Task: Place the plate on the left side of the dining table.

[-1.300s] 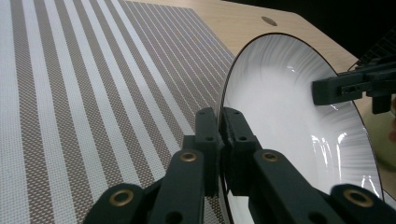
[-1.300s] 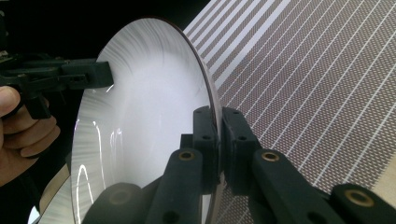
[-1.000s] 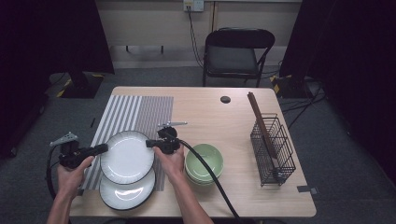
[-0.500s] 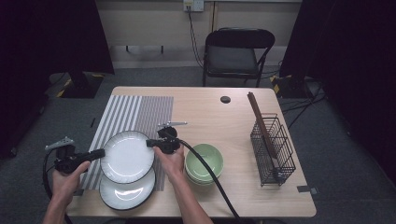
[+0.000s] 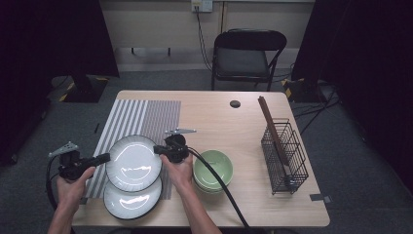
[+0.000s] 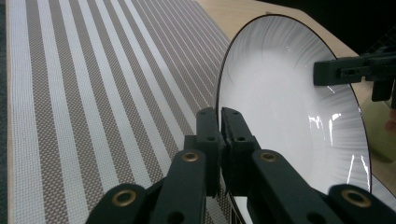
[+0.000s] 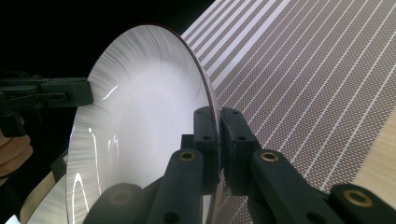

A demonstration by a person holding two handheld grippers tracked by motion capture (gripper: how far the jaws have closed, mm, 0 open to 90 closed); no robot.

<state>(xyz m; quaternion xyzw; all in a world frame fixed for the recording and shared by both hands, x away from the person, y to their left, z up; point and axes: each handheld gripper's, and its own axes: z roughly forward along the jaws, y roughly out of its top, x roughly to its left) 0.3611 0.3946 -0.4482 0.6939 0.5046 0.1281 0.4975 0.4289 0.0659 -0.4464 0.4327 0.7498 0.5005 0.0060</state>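
Two grippers, one plate between them: left gripper (image 5: 100,159) has just closed on the upper plate (image 5: 132,162)'s left rim, right gripper (image 5: 160,149) clamps its right rim. Second plate (image 5: 129,202) underneath, at the bench's front-left edge. One stack of green bowls (image 5: 213,169) beside. Versus earlier frames: plate unmoved.

A wooden table (image 5: 229,122) is carrying everything. A striped mat (image 5: 146,114) is lying on its left part, stretching away beyond both grippers. A white plate (image 5: 131,202) is resting partly on the mat's near end, below and between the two grippers. Green bowls (image 5: 214,170) are sitting stacked just right of the right gripper. A wire rack (image 5: 285,156) is standing well off to the right, and a small dark disc (image 5: 235,104) is lying far beyond.
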